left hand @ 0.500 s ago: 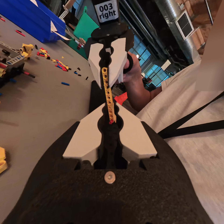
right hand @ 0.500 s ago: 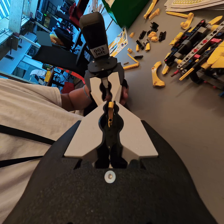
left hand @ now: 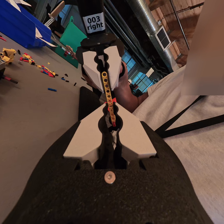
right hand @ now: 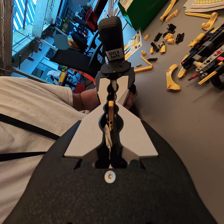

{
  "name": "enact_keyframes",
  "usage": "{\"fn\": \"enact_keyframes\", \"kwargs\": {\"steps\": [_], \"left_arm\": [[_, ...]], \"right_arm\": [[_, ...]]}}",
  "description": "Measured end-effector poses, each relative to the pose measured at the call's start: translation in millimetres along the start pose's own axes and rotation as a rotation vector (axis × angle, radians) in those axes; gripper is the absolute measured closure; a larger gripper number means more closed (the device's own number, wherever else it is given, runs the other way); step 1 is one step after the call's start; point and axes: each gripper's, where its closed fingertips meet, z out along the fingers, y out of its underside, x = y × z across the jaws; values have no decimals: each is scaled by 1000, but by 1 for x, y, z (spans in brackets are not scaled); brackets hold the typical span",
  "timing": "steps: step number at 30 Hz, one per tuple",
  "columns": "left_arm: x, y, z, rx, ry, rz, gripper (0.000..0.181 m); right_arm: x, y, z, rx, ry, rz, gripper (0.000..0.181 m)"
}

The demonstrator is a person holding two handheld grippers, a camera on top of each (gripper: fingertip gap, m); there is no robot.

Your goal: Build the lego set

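Though pinched: beam (left hand: 108, 95) lengthwise (gripper-to-gripper).

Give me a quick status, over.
Left gripper and right gripper both shut on one yellow beam, tip to tip above the table. Red pin at its end. Nothing blocking.

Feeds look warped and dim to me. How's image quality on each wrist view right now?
Left wrist view: strong wide-angle bending at the edges, dim warm light, yellow beam sharp, a blurred privacy patch top right. Right wrist view: same distortion, windows blown out bright blue, table parts slightly soft.
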Motion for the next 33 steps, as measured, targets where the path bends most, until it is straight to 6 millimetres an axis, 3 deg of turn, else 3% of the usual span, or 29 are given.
{"fn": "enact_keyframes", "kwargs": {"steps": [14, 16, 17, 20, 25, 28, 33], "left_arm": [[-3, 1, -1, -4, -27, 17, 174], [-1, -5, -5, 29, -9, 10, 174], [0, -9, -8, 54, -2, 12, 174], [0, -27, -23, 164, -5, 15, 174], [-3, -59, -60, 393, 10, 24, 174], [-3, -70, -72, 458, 93, -57, 175], [-7, -75, -75, 450, 124, -93, 175]], "right_arm": [[0, -5, 1, 18, 16, -44, 175], [0, -14, -6, 75, 40, -105, 156], [1, -18, -14, 107, 63, -144, 149], [12, -25, -53, 240, 172, -305, 153], [70, -7, -116, 362, 546, -525, 145], [102, 4, -139, 347, 712, -564, 143], [122, 9, -161, 304, 732, -473, 140]]}}
